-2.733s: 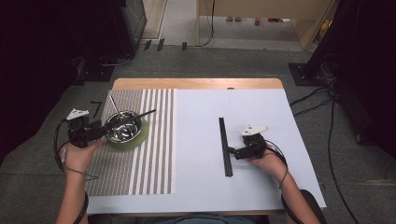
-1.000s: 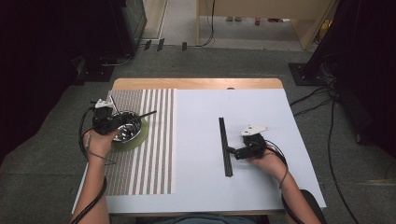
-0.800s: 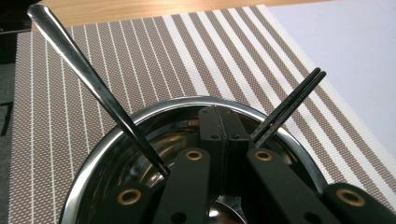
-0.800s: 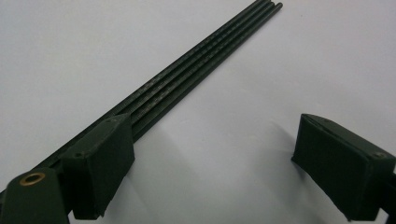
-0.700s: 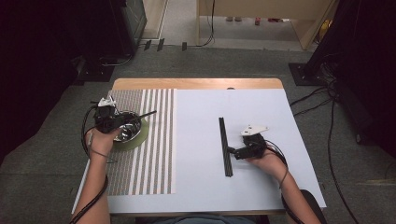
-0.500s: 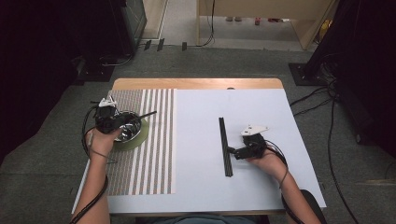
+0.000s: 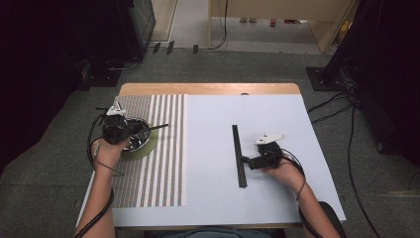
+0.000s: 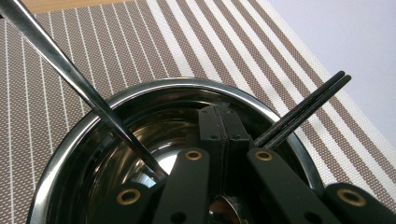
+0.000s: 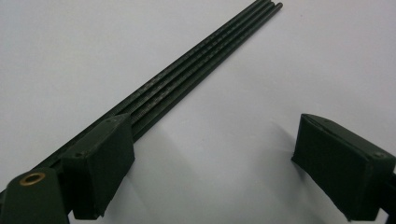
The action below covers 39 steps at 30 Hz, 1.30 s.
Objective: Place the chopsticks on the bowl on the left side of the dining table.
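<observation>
Your left gripper [image 8: 219, 135]: jaws pressed flat together, nothing between, tips inside polished steel bowl [image 8: 140, 100]. Bowl round, mirror-bright, sits on green disc [image 7: 144, 149] on woven striped placemat [image 7: 158, 168]. Slim steel handle [image 8: 70, 74] and paired black chopsticks [image 8: 306, 109] lean on bowl rim. Your right gripper [image 9: 212, 165]: jaws wide apart, one pad beside long black ridged bar [image 9: 196, 70] lying flat on smooth white tabletop [image 7: 208, 188].

The bowl [image 8: 93, 140] was glossy polished metal. The striped placemat [image 8: 187, 42] looked like coarse woven cloth. The black chopsticks [image 9: 196, 70] were matt.
</observation>
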### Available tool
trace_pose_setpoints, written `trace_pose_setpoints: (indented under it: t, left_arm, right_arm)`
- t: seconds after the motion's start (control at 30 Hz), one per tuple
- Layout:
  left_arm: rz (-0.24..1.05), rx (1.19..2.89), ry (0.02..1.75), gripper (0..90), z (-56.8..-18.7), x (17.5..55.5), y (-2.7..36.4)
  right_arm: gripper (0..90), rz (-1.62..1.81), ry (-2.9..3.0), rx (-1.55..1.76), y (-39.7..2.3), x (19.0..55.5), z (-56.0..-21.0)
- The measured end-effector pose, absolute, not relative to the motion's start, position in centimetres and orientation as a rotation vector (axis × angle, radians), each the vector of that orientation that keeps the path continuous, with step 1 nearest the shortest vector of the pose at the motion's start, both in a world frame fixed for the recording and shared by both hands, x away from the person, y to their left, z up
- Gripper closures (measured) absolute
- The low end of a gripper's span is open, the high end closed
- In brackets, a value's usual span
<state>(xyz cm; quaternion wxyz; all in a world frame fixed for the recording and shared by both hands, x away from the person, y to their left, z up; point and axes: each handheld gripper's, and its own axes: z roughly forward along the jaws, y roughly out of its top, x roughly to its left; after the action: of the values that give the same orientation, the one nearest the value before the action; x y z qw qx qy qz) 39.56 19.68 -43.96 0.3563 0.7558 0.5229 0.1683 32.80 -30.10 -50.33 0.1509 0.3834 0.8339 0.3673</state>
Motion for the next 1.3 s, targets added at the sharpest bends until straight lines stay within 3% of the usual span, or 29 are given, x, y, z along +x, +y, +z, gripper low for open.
trace_pose_setpoints:
  t: [0.37,0.5,0.7,0.83,1.0,1.3]
  left_arm:
    - [0.43,1.942,1.36,88.8,-44.1,39.5,19.9]
    - [0.418,1.929,1.35,84.2,-43.9,39.5,20.0]
    - [0.409,1.889,1.366,69.5,-43.0,39.4,20.3]
    - [0.447,1.892,1.35,53.3,-42.5,39.1,19.9]
    - [0.463,1.877,1.334,42.0,-41.9,38.9,19.5]
    - [0.433,1.875,1.326,35.5,-41.2,38.5,19.1]
  right_arm:
    - [11.9,1.054,2.394,1.101,-30.1,32.8,-50.3]
    - [11.9,1.054,2.394,1.101,-30.1,32.8,-50.3]
    - [11.8,1.055,2.394,1.101,-30.1,32.8,-50.3]
    - [11.8,1.053,2.395,1.098,-30.1,32.8,-50.3]
    - [11.9,1.054,2.395,1.092,-30.1,32.8,-50.3]
    - [11.8,1.055,2.394,1.094,-30.1,32.8,-50.3]
